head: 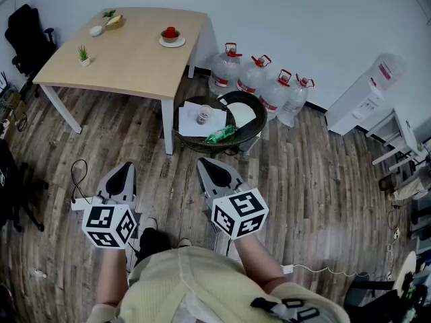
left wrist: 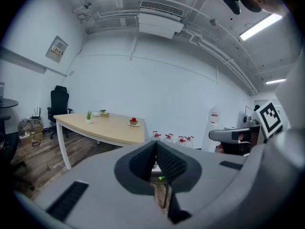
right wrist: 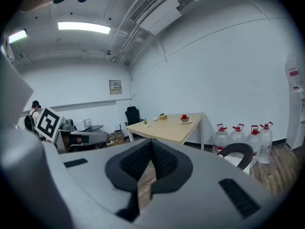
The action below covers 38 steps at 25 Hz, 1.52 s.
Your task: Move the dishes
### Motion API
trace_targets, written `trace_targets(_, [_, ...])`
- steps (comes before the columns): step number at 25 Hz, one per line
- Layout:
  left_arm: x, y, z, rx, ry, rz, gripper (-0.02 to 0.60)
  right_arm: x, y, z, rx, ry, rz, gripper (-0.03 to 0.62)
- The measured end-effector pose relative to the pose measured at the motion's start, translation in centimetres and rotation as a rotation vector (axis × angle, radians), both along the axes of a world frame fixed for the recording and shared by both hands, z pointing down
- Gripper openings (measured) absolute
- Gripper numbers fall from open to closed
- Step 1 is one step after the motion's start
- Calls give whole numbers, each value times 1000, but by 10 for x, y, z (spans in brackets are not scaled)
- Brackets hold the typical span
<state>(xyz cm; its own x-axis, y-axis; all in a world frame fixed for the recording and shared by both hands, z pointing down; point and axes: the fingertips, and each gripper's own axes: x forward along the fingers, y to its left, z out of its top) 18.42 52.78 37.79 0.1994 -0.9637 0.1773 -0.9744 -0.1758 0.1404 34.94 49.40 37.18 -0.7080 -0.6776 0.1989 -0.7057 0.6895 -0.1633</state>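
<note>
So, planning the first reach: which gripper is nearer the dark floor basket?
Right. The right gripper sits just below the basket in the head view; the left gripper is farther off, down-left.

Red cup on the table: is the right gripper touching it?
Apart. The head view shows the right gripper, fingers shut, above the floor, well short of the table where the red cup sits.

Tan table (head: 131,59), red dish (head: 170,31), white saucer (head: 176,43)
</note>
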Motion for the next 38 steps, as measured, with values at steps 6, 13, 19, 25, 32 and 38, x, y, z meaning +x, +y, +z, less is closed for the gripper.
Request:
trace_targets(6, [1, 7, 6, -13, 25, -11, 14, 0, 4, 12, -28, 4, -25, 14])
trace_targets(13, [-22, 5, 18, -68, 25, -49, 15, -17, -3, 30, -61, 24, -44, 14])
trace_targets(19, [-43, -34, 15, -39, 15, 5, 15, -41, -37, 33, -85, 2, -36, 14])
trace_targets(25, [-95, -81, 17, -46, -2, 21, 15, -101, -80, 27, -68, 21, -69, 15])
trace_targets(32, [-153, -124, 20, -66, 51, 45, 15, -168, -132, 24, -62, 44, -92, 55])
trace_targets(38, [-193, -151, 25, -85, 65, 81, 15, -219, -161, 20, -60, 53, -94, 112])
